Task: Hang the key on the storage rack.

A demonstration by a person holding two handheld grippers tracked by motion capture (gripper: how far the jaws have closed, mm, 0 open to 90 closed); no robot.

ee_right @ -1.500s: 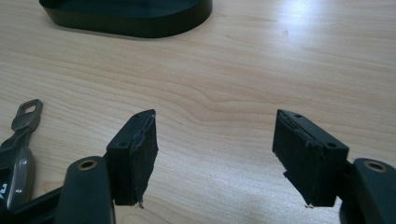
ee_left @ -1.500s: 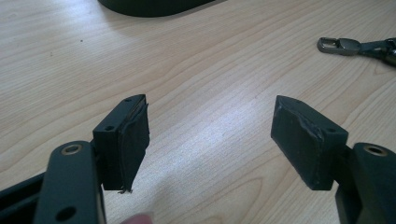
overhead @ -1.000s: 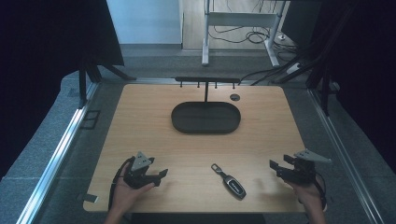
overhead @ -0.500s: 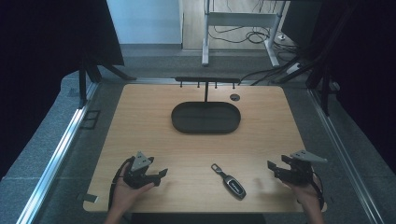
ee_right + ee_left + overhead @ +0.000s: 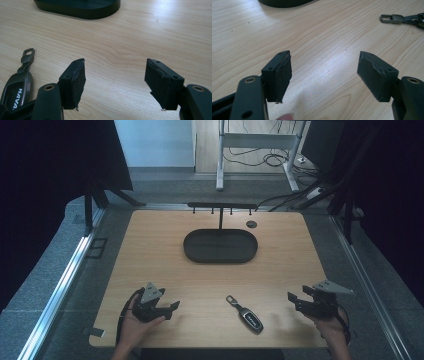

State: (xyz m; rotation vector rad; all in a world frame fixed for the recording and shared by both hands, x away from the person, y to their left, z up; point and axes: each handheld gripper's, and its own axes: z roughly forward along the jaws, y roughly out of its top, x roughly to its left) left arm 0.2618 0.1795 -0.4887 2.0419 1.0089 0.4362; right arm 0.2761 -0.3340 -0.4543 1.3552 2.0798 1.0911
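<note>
A dark car key fob [image 5: 248, 316] with a metal clip lies on the wooden table [image 5: 165, 245] near its front edge, between my two hands. In the right gripper view the fob [image 5: 17, 86] sits just left of the jaws. The left gripper view catches its clip [image 5: 393, 18] at the far upper right. My left gripper [image 5: 172, 307] rests at the front left, open, nothing between its pads [image 5: 282, 72]. My right gripper [image 5: 292, 299] hovers at the front right, open and empty, to the right of the fob.
A black oval tray [image 5: 220, 245] lies at the table's middle back, with a thin black hook rack [image 5: 220, 206] standing behind it. A small round dark disc [image 5: 251, 224] sits near the back edge. Metal rails run along both table sides.
My right gripper has shifted slightly left toward the key fob. The left gripper and the fob have stayed put.
</note>
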